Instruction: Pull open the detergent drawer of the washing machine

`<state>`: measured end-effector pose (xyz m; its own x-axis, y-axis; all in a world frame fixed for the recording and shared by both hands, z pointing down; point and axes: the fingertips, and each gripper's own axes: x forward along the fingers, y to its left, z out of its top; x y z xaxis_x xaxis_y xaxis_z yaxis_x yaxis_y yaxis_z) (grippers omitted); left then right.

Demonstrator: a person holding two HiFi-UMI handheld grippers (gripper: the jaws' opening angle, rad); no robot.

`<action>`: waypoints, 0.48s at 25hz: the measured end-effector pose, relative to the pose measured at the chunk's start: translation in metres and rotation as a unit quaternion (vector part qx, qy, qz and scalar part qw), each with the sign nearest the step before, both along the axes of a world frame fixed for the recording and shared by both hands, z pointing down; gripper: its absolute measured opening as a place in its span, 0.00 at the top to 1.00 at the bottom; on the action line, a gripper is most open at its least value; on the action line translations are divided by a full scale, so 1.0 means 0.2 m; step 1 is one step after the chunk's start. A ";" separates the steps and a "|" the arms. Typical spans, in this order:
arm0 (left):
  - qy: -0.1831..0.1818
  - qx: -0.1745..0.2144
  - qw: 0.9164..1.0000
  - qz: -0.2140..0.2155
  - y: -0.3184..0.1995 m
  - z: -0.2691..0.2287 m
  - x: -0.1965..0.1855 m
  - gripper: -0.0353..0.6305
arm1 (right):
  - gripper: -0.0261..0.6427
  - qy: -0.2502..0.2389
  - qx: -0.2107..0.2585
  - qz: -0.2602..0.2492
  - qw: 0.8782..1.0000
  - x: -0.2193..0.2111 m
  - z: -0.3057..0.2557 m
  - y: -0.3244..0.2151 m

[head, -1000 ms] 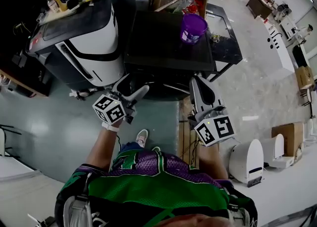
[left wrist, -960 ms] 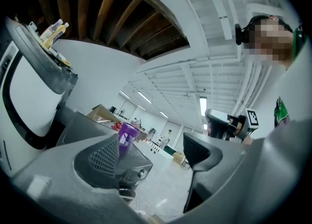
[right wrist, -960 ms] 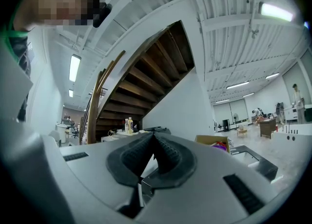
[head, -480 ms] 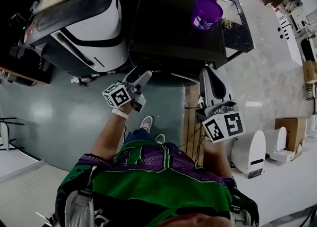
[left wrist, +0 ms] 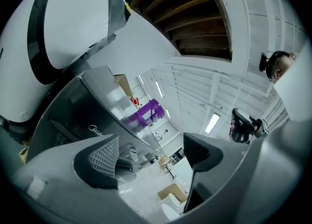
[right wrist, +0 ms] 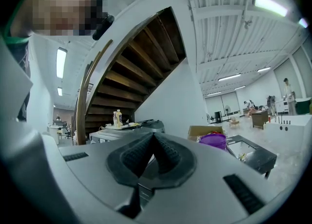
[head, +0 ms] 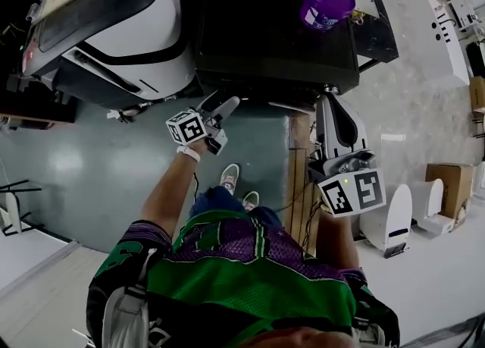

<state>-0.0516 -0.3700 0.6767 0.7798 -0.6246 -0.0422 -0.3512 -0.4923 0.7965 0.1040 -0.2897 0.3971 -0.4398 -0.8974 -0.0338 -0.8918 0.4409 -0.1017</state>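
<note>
The left gripper (head: 215,109) reached forward on an outstretched left arm (head: 168,187), level and rolled sideways, its jaws wide apart and empty. The right gripper (head: 334,105), farther right, pointed level, jaws closed together on nothing.

The right gripper (right wrist: 153,140) has its jaws pressed together with nothing between them. A wooden staircase (right wrist: 131,71) rises at eleven o'clock, and a purple bucket (right wrist: 213,140) sits at four o'clock.
</note>
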 end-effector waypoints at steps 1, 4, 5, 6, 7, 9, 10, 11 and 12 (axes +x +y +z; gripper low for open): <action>-0.001 -0.006 1.000 0.001 -0.02 0.05 0.00 0.35 | 0.96 0.000 -0.004 0.002 1.000 0.00 0.02 -0.02; -0.001 -0.024 1.000 0.000 -0.08 0.19 -0.02 0.35 | 0.96 0.006 -0.015 0.007 1.000 -0.02 0.07 -0.05; -0.001 -0.030 1.000 0.000 -0.10 0.23 -0.03 0.35 | 0.96 0.008 -0.019 0.009 1.000 -0.03 0.09 -0.07; -0.001 -0.036 0.999 0.001 -0.13 0.28 -0.03 0.35 | 0.96 0.010 -0.022 0.011 1.000 -0.04 0.11 -0.08; 0.001 -0.043 0.999 0.002 -0.15 0.32 -0.04 0.35 | 0.96 0.011 -0.025 0.013 1.000 -0.05 0.12 -0.09; 0.006 -0.056 0.998 0.004 -0.19 0.40 -0.05 0.35 | 0.96 0.012 -0.031 0.016 0.999 -0.07 0.15 -0.11; 0.010 -0.060 0.998 0.005 -0.21 0.43 -0.05 0.35 | 0.96 0.013 -0.034 0.017 0.999 -0.08 0.17 -0.12; 0.012 -0.062 0.998 0.006 -0.23 0.46 -0.06 0.35 | 0.96 0.013 -0.036 0.018 0.999 -0.09 0.19 -0.13; 0.011 -0.064 0.998 0.007 -0.25 0.50 -0.06 0.34 | 0.96 0.012 -0.039 0.020 0.999 -0.10 0.20 -0.13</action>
<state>-0.0637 -0.4208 0.7761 0.7878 -0.6156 0.0198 -0.3267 -0.3904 0.8607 0.0841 -0.3167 0.4377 -0.4034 -0.9138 0.0467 -0.9112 0.3965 -0.1117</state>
